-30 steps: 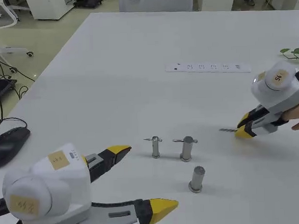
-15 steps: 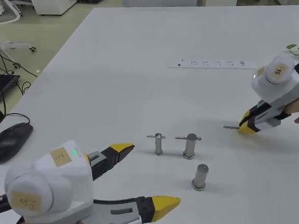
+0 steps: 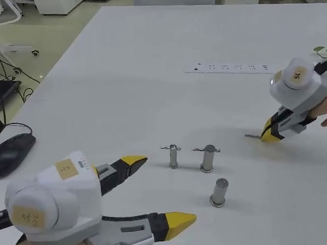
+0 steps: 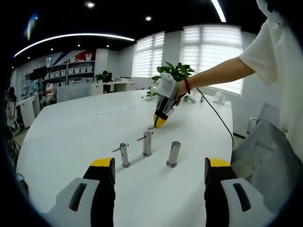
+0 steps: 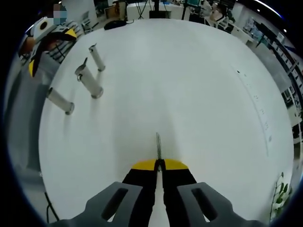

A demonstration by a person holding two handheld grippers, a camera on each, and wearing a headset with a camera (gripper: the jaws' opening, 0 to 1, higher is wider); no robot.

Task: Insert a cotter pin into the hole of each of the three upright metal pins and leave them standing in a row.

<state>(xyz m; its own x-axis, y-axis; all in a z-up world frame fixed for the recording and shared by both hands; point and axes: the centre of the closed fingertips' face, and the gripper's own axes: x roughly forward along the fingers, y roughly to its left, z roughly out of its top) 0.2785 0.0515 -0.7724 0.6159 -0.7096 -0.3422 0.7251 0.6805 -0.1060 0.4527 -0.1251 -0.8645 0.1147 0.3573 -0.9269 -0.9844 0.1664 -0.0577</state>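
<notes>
White bench (image 3: 124, 81) carries everything. At the near left, the left tongs (image 3: 159, 190) hang wide open, holding nothing. Just beyond them, the left pin (image 3: 173, 157) and middle pin (image 3: 208, 159) stand side by side, each crossed by a fitted cotter (image 3: 165, 148). The third pin (image 3: 219, 192) stands bare, nearer the person. Far right, well apart from these, the right tongs (image 3: 268, 134) are clamped on a loose cotter pin (image 3: 252, 136).

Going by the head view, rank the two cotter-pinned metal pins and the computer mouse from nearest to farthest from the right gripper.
1. The right-hand fitted pin, on the side facing the right gripper and its cotter pin.
2. The left-hand fitted pin, just beyond it leftward.
3. The computer mouse, far left by the table edge.
</notes>
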